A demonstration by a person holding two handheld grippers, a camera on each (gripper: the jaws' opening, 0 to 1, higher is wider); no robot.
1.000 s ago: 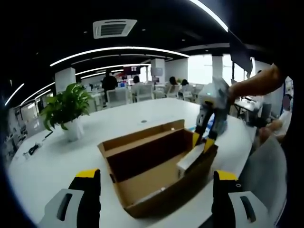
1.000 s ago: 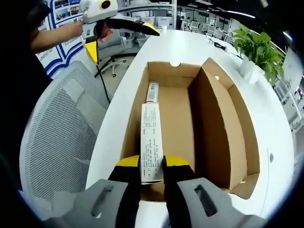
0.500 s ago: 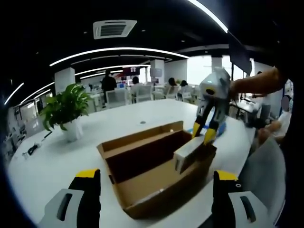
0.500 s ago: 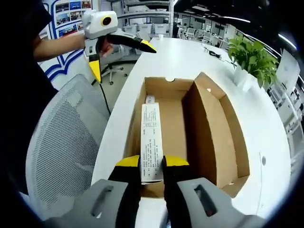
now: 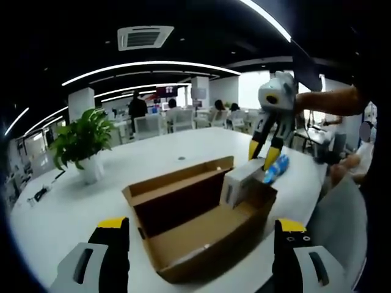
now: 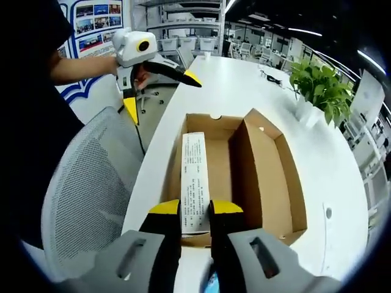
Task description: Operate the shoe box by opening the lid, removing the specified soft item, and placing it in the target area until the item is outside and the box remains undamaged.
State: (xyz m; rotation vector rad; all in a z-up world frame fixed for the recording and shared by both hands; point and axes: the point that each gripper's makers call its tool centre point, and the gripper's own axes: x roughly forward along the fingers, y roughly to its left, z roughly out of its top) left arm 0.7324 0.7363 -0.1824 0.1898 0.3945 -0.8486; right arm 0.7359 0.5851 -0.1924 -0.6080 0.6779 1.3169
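the right gripper (image 6: 194, 215) is clenched on the near end of the long white carton (image 6: 195, 183), its yellow-tipped jaws pressing the two long side faces, and in the right gripper view the carton reaches away over the left side of the open shoe box (image 6: 269, 177). in the left gripper view the same carton (image 5: 241, 181) sits above the far right rim of the shoe box (image 5: 195, 226), lifted and partly out rather than resting on the floor of it, with the right gripper (image 5: 264, 157) pinching it from above

the carton looks like thin printed card: light, straight-edged and likely to dent under a hard squeeze, so whatever soft thing is inside gives little backing to the walls. held at one end only, it may droop or swing, though it appears level here. a hold nearer its middle would be steadier, but the end grip seems enough for so light a load

the shoe box is plain brown corrugated card with its lid folded upright along the right side in the right gripper view; its floor looks bare apart from where the carton hides it. the walls show no tear or crush

the left gripper (image 5: 201, 244) hangs with its jaws spread wide apart, grasping nothing, near the box on the white table (image 5: 73, 201). a blue item (image 5: 276, 168) lies just beyond the box. farther off stands a potted plant (image 5: 85, 140)
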